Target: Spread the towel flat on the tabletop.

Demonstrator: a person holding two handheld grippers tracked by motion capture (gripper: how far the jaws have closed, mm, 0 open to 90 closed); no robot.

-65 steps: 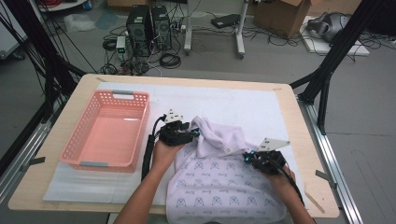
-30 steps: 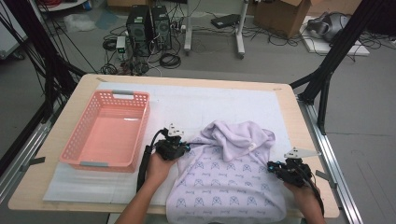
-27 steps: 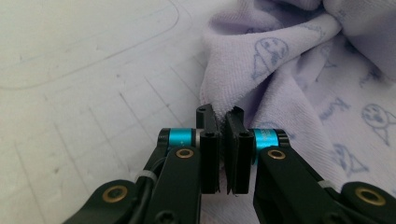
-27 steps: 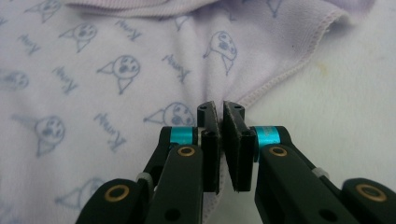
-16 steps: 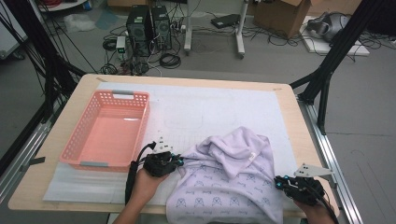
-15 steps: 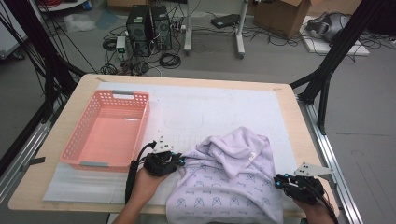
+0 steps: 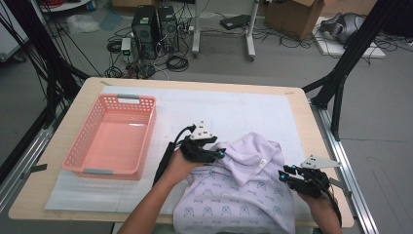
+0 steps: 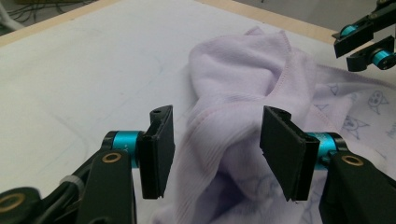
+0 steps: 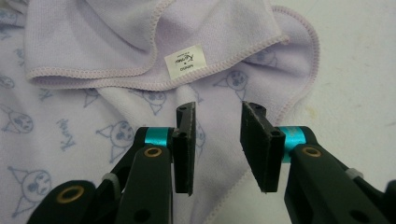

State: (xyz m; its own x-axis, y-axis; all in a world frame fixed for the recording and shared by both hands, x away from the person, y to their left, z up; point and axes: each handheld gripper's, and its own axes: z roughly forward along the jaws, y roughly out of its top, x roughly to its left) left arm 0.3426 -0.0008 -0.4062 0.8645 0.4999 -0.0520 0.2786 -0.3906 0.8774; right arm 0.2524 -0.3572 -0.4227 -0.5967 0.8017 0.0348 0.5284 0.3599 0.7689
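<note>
Lilac towel point(image 7: 243, 195) with a cat print, lying rumpled on the white mat point(image 7: 234, 112) at the near edge of the table point(image 7: 302, 105), part of it spilling over that edge toward the person. Left gripper point(image 7: 220, 154) poised at the towel's left side, jaws just opened and standing well apart; in the left gripper view point(image 8: 215, 149) a bunched ridge of the cloth lying in the gap beyond the pads, touching neither, so nothing gripped. Plain, unprinted side of the towel heaped up ahead of those fingertips, printed side off to their right. Right gripper point(image 7: 286, 173) at the towel's right border, jaws likewise just opened, though less wide; in the right gripper view point(image 9: 217, 144) the pads hovering clear above the printed cloth with the stitched hem running beneath the gap, nothing pinched. Small white label point(image 9: 185, 60) on a turned-over fold just ahead of the right fingertips, bare mat to their right. Opposite gripper's jaw tips visible at the upper right of the left gripper view, well beyond the heaped cloth. Pink basket point(image 7: 92, 153) well away to the left of the left fingers, resting on the mat, apart from the towel.
</note>
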